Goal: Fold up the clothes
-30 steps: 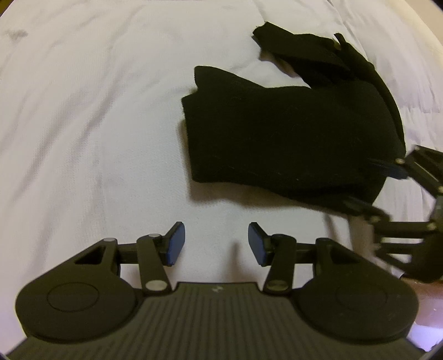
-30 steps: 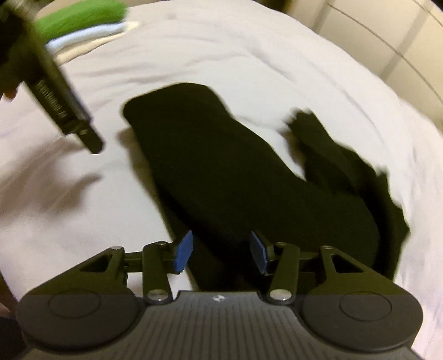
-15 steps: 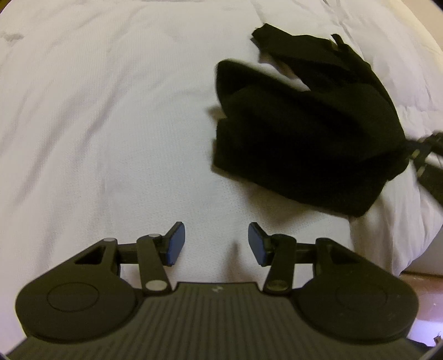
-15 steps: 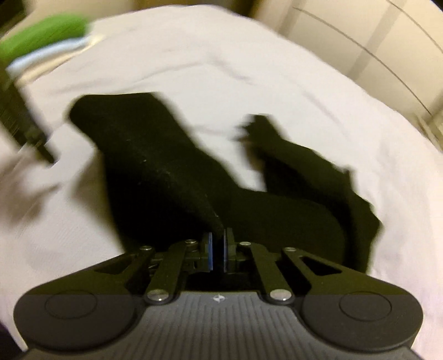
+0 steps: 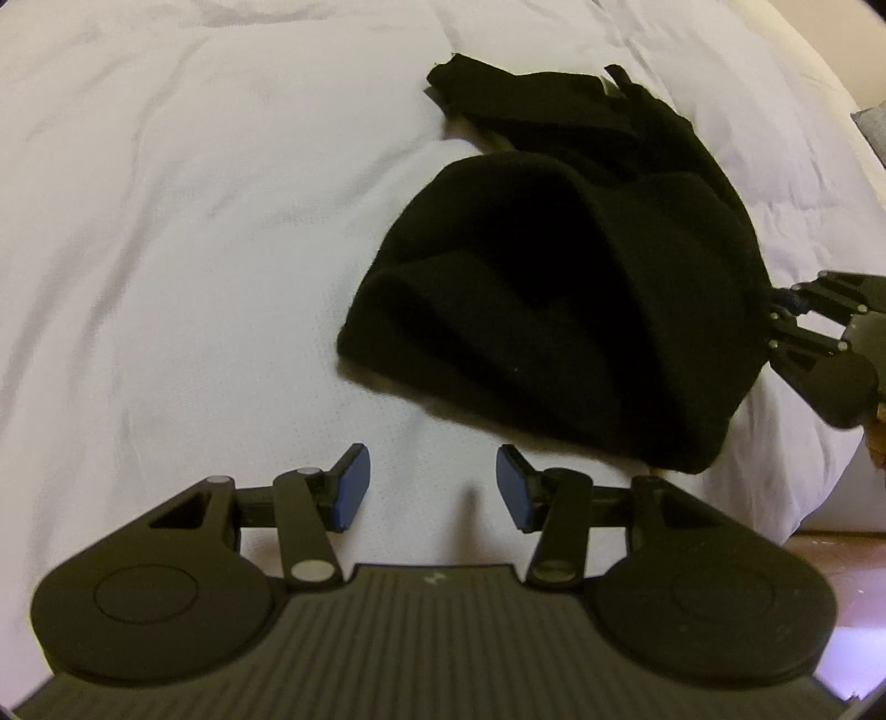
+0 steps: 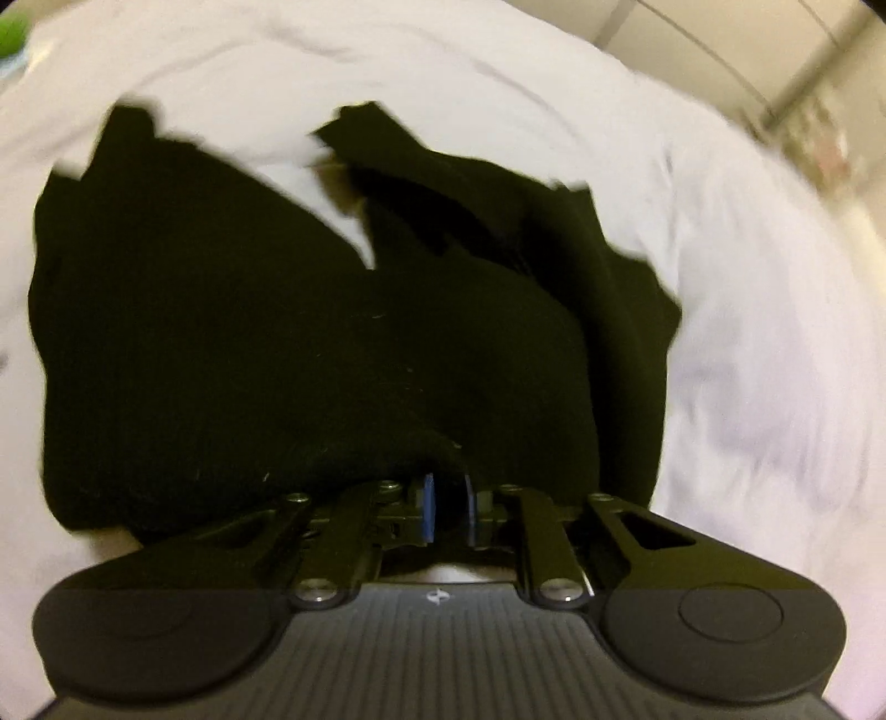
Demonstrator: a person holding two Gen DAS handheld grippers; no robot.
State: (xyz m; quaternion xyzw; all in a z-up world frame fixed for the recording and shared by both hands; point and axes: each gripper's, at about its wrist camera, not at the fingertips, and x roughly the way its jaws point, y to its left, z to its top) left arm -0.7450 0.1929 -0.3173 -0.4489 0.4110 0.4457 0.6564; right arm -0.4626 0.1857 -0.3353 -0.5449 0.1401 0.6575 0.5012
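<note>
A black garment (image 5: 554, 310) lies bunched in thick folds on the white bed sheet (image 5: 166, 249), with a thinner part trailing toward the far side. My right gripper (image 5: 775, 310) is at its right edge. In the right wrist view the garment (image 6: 277, 360) fills the middle, and a fold of it runs in between the blue pads of the right gripper (image 6: 448, 498). Those jaws stand a narrow gap apart and are opening. My left gripper (image 5: 432, 487) hovers open over bare sheet, in front of the garment and apart from it.
The bed's edge (image 5: 830, 498) drops off at the right, with floor (image 5: 853, 581) below it. Pale cabinet panels (image 6: 720, 44) stand beyond the bed. A green item (image 6: 11, 27) shows at the far left corner.
The right gripper shut on the garment's near edge and pulled it to the right, bunching the flat cloth into a mound. Its pads now show a small gap. The left gripper stayed open and still.
</note>
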